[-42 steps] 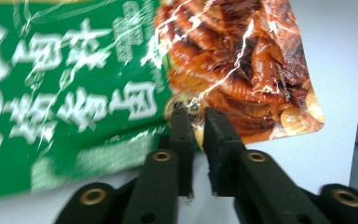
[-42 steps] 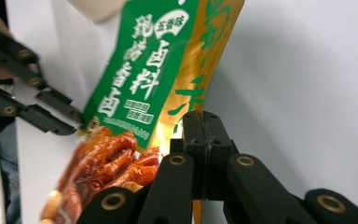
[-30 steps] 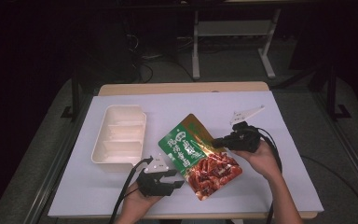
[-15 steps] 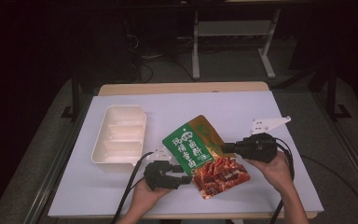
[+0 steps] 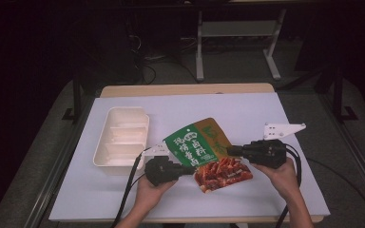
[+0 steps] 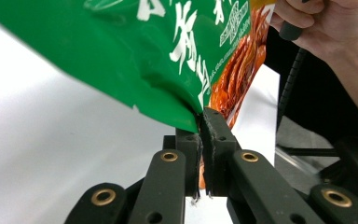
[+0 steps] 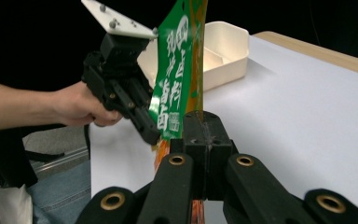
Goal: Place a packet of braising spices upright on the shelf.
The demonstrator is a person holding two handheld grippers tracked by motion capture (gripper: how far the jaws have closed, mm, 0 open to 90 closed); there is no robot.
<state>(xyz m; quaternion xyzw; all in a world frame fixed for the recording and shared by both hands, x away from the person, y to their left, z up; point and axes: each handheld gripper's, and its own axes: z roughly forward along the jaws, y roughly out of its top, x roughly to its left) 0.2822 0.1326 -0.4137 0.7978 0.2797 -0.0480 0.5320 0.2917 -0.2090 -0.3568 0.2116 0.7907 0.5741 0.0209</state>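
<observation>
A green, orange and red snack bag (image 5: pixel 202 151) hangs lifted above the white table (image 5: pixel 266 118), held between both grippers. My left gripper (image 5: pixel 191 168) is shut on the bag's left edge; in the left gripper view the jaws (image 6: pixel 204 135) pinch the green film of the bag (image 6: pixel 158 56). On the bag's right edge my right gripper (image 5: pixel 230 151) is shut too. In the right gripper view its jaws (image 7: pixel 203 127) clamp the bag (image 7: pixel 177 79) seen edge-on, with the left gripper (image 7: pixel 151 134) behind it.
A cream three-compartment tray (image 5: pixel 121 138) lies on the table to the left of the bag, also seen far off as the tray (image 7: pixel 223 51). Cables trail from both grippers to the near edge. Dark floor and a metal stand (image 5: pixel 237 33) lie beyond the table.
Both hands have drawn toward the near edge with the bag, which now hangs stretched flatter between them. The right gripper has shifted to the right.
</observation>
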